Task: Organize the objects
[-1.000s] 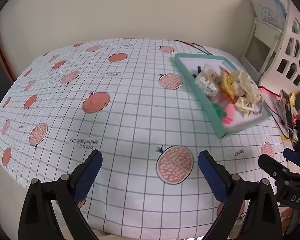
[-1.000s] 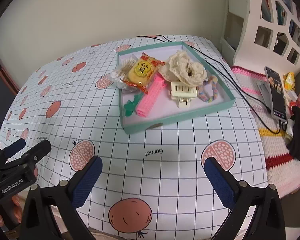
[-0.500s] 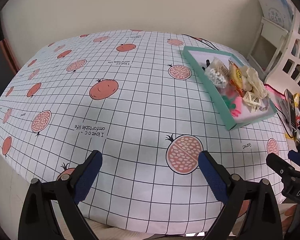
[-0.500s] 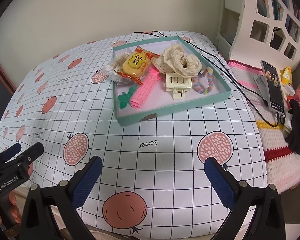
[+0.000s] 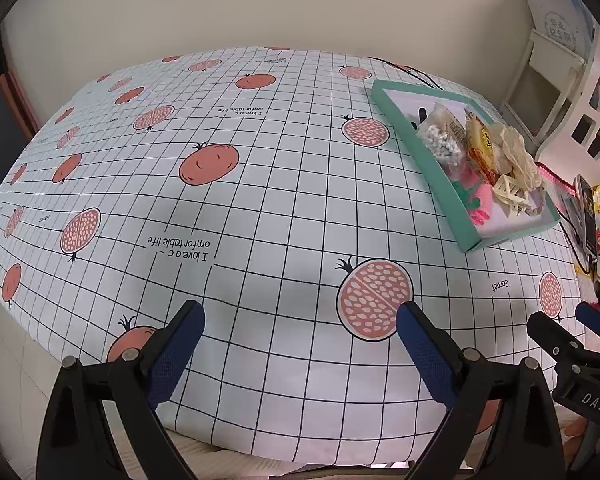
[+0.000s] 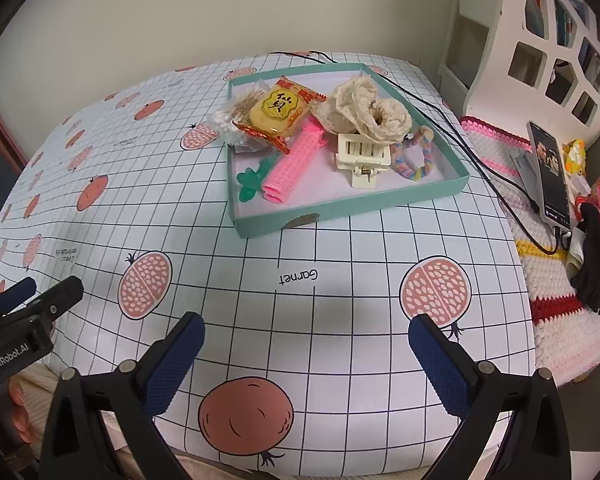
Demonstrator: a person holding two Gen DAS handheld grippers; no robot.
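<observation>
A teal tray [image 6: 352, 204] [image 5: 432, 168] sits on the gridded pomegranate tablecloth. It holds a yellow snack packet [image 6: 280, 110], a pink hair roller [image 6: 290, 168], a cream lace scrunchie [image 6: 364, 110], a cream claw clip [image 6: 362, 158], a pastel hair tie [image 6: 416, 156], a green clip [image 6: 252, 180] and a bag of white beads [image 5: 440, 140]. My right gripper [image 6: 306, 346] hangs open over the table's near edge, well short of the tray. Left of it, my left gripper [image 5: 300, 334] is open too, with nothing between its fingers.
A white cut-out shelf [image 6: 552, 40] stands at the far right. A crocheted mat [image 6: 540, 264] beside the table carries a phone [image 6: 550, 176] on a cable, a black glove [image 6: 596, 264] and small items. A wall runs behind the table [image 5: 260, 200].
Both grippers have pulled back toward the table's near edge, so the tray looks farther off. Both stay open and nothing in the tray has moved.
</observation>
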